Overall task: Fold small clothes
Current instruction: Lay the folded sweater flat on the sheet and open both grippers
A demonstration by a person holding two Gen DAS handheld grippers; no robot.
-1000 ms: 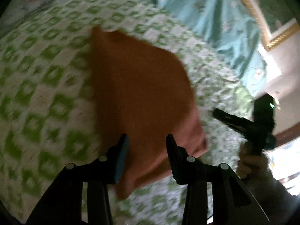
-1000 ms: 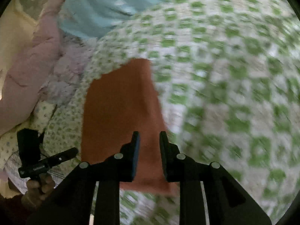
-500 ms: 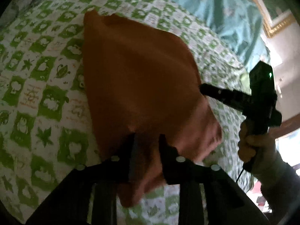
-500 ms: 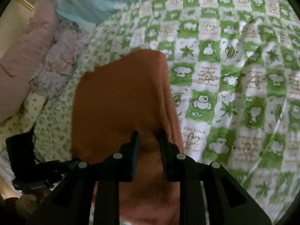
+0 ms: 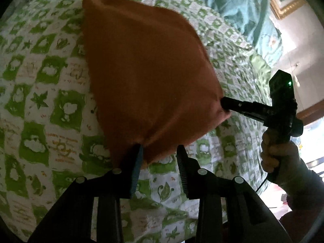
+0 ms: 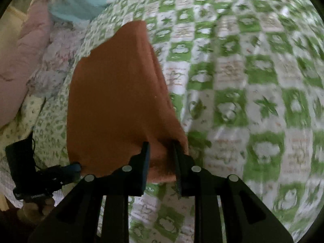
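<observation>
An orange folded cloth [image 5: 141, 77] lies on the green-checked bedspread [image 5: 40, 101]. My left gripper [image 5: 160, 154] is at its near corner. The jaws are opening, and the hem sits loosely between the fingers with bedspread showing below it. In the right wrist view the same cloth [image 6: 117, 105] fills the narrow gap of my right gripper [image 6: 161, 151], which is shut on the other near corner. From the left wrist view the right gripper [image 5: 222, 104] pinches that puckered corner, held by a gloved hand [image 5: 277, 154]. The left gripper [image 6: 74, 168] shows at the cloth's lower left edge.
The bedspread [image 6: 243, 81] stretches wide to the right of the cloth. A teal sheet [image 5: 232, 4] lies beyond it, with a gold picture frame [image 5: 287, 6] on the wall. A pink quilt [image 6: 24, 50] and pale floral bedding bunch up at the left.
Both grippers have sunk toward the bed. The cloth, bunched over my left fingers half a second ago, now lies flatter, and the left jaws stand wider. The right gripper has reached the cloth's corner.
</observation>
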